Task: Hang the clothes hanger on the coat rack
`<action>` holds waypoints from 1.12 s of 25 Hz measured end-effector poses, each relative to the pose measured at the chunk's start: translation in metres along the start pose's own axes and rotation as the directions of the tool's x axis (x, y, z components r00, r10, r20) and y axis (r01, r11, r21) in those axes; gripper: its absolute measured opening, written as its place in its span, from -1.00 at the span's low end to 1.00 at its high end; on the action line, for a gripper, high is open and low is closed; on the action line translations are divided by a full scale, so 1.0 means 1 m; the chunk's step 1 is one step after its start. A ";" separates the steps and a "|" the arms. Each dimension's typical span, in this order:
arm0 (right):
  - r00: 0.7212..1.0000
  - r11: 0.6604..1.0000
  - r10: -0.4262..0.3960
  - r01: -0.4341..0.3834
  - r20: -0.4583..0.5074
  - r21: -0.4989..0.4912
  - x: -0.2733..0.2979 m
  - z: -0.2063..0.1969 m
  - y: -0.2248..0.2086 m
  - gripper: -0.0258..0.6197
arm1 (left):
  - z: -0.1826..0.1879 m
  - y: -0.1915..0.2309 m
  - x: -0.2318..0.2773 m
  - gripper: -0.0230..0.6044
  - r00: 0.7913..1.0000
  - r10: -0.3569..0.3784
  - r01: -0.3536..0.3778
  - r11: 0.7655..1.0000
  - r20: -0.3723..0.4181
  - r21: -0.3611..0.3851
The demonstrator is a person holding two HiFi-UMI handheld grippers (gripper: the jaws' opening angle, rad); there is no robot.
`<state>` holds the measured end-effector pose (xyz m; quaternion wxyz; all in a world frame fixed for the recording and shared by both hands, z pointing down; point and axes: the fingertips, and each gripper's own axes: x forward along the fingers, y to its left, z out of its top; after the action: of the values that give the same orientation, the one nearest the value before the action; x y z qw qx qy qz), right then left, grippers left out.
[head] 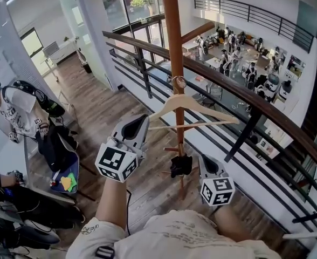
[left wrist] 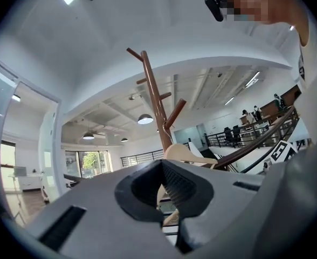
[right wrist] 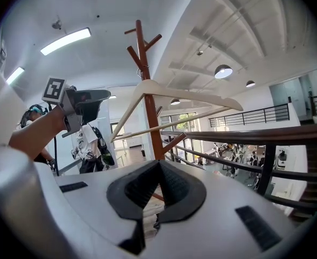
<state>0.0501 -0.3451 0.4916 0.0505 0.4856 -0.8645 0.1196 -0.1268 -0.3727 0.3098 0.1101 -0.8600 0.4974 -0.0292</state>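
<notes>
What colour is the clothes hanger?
The clothes hanger is pale cream, almost white. The right gripper view shows it best.

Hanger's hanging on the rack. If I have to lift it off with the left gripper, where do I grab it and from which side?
Take the hanger by its left sloping shoulder, midway along, coming in level from the person's side. That arm is a slim bar with open air around it, nearest the left gripper. The hook end crowds the coat rack pole.
</notes>
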 end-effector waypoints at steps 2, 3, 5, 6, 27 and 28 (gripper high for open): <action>1.000 1.000 0.009 -0.009 0.002 -0.001 0.000 0.000 0.005 -0.92 | -0.009 -0.001 -0.005 -0.91 1.000 0.021 -0.021 0.999 -0.020 -0.028; 1.000 1.000 0.016 -0.016 0.002 -0.002 0.000 0.000 0.007 -0.92 | -0.013 -0.002 -0.009 -0.91 0.999 0.031 -0.033 0.998 -0.028 -0.049; 1.000 1.000 0.027 -0.027 0.004 -0.005 0.000 0.001 0.012 -0.92 | -0.021 -0.002 -0.017 -0.91 0.998 0.052 -0.055 0.994 -0.038 -0.091; 1.000 1.000 0.030 -0.030 0.006 -0.006 0.001 0.001 0.014 -0.92 | -0.026 -0.003 -0.020 -0.91 0.997 0.059 -0.063 0.992 -0.040 -0.111; 0.992 0.997 0.080 -0.081 0.094 -0.002 -0.004 0.024 0.026 -0.92 | -0.134 -0.079 -0.021 -0.91 0.980 0.052 -0.103 0.959 -0.193 -0.265; 0.992 0.997 0.079 -0.079 0.095 0.004 -0.004 0.025 0.025 -0.92 | -0.134 -0.080 -0.019 -0.91 0.980 0.048 -0.099 0.959 -0.192 -0.266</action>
<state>0.0316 -0.3358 0.4626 0.0028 0.4564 -0.8839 0.1018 -0.0897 -0.3388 0.4587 -0.0553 -0.8415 0.5362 -0.0354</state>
